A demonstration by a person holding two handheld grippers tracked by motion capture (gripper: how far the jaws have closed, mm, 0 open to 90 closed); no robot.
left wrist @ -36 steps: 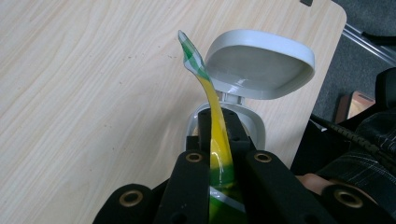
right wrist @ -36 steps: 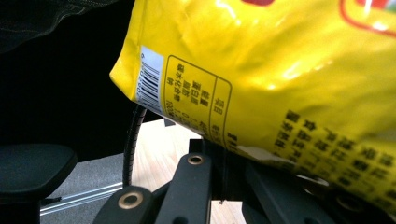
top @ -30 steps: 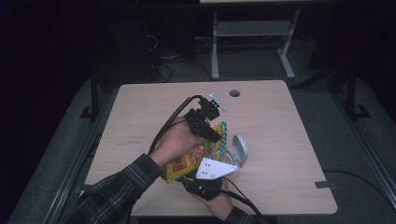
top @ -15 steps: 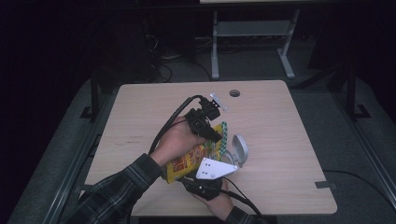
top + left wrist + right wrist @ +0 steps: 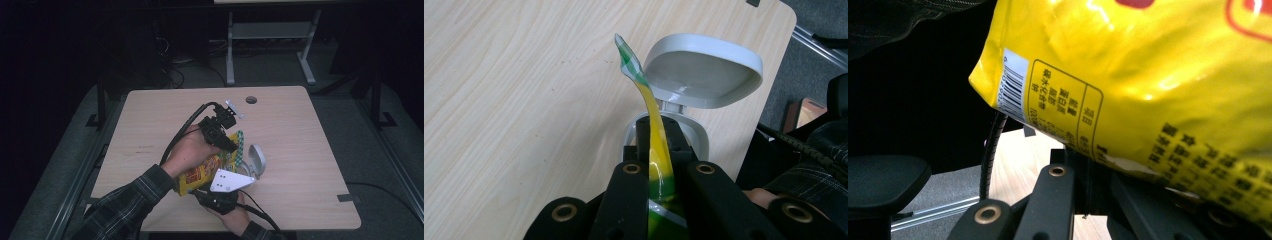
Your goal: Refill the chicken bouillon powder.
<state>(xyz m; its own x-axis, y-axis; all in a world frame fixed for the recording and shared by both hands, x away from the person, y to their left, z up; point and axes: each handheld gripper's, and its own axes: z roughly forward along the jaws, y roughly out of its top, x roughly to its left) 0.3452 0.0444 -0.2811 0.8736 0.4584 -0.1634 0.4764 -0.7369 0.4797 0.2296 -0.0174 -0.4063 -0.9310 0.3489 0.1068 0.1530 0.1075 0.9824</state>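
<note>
Snack bag clamped at both ends, no change seen against the earlier frames.
The yellow snack bag [image 5: 202, 172] is held above the bench [image 5: 310, 150], its green-checked top edge [image 5: 631, 62] pinched between the jaws of the left claw [image 5: 659, 170], its lower barcode end gripped by the right claw [image 5: 1088, 195]. Both claws are clenched on it. A small grey lidded bin [image 5: 701, 70] stands open just beyond the bag. The left hand [image 5: 187, 152] is angled in from the left, the right hand [image 5: 232, 215] from the near edge.

Overhead view; two close bag [image 5: 202, 172] views
</note>
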